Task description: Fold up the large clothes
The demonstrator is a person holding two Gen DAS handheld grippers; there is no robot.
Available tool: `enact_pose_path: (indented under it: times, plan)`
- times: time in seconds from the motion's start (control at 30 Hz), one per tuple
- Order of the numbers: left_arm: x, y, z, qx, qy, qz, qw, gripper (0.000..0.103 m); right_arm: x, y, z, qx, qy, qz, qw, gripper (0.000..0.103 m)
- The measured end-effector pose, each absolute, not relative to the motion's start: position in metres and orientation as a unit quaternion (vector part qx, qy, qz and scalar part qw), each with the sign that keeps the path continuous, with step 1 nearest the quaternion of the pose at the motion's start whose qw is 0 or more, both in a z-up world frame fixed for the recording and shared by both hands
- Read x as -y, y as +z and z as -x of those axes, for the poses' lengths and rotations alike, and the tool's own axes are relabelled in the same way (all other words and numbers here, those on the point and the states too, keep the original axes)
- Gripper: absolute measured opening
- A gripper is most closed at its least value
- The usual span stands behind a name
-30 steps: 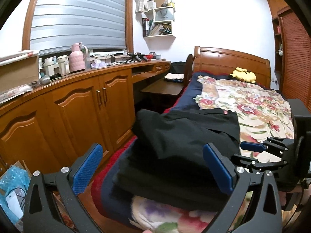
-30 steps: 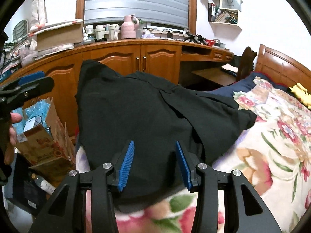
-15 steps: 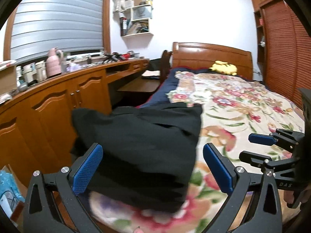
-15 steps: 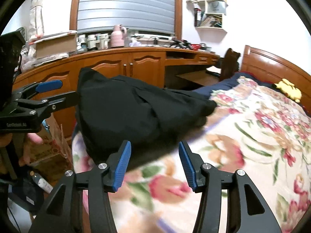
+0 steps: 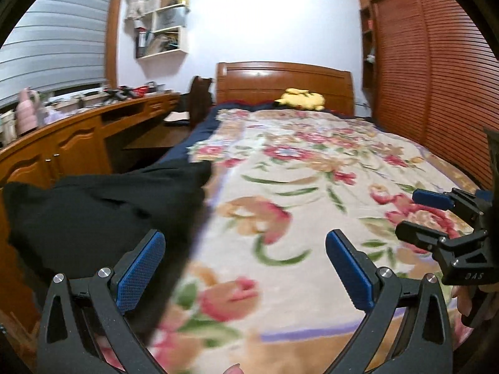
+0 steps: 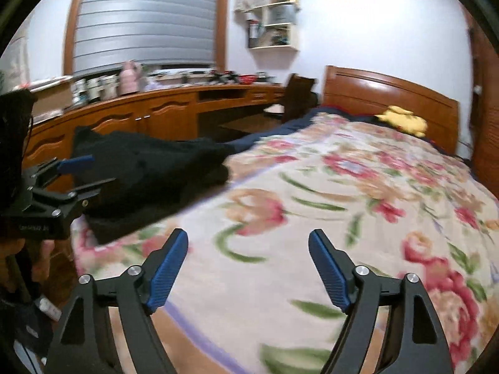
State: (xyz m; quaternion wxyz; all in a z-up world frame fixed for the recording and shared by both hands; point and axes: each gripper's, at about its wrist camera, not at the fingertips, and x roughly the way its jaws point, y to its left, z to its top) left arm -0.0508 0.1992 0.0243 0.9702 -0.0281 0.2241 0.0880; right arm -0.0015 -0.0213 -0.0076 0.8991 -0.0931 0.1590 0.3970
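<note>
A folded black garment (image 5: 93, 208) lies at the left foot corner of the bed; it also shows in the right wrist view (image 6: 149, 168). My left gripper (image 5: 246, 268) is open and empty, with its left finger over the garment's edge and the rest over the floral bedspread (image 5: 312, 193). My right gripper (image 6: 249, 268) is open and empty above the bedspread (image 6: 343, 193), to the right of the garment. Each gripper shows in the other's view: the right one (image 5: 436, 218) and the left one (image 6: 62, 180).
A wooden cabinet run with a cluttered top (image 5: 71, 143) lines the left wall. A wooden headboard (image 5: 283, 84) and a yellow plush toy (image 5: 301, 99) are at the far end. A slatted wardrobe (image 5: 436, 78) stands on the right.
Both grippers have swung right, away from the black garment, which now lies at the left of both views. The right gripper has opened wider. The garment stays on the bed.
</note>
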Motion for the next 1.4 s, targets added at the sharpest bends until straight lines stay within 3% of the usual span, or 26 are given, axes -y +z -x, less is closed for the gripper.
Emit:
enact_pose_path:
  times: [0.63,1.4]
  plan:
    - [-0.048,0.006,0.008,-0.216,-0.014,0.004,0.976,0.103,0.143,-0.027,0.045,-0.152,0.232,0.021,0.960,0.082]
    - [-0.042,-0.014,0.005,-0.220,-0.006,0.014,0.975,0.103,0.146,-0.053,0.057,-0.130,0.213,0.003,0.968,0.082]
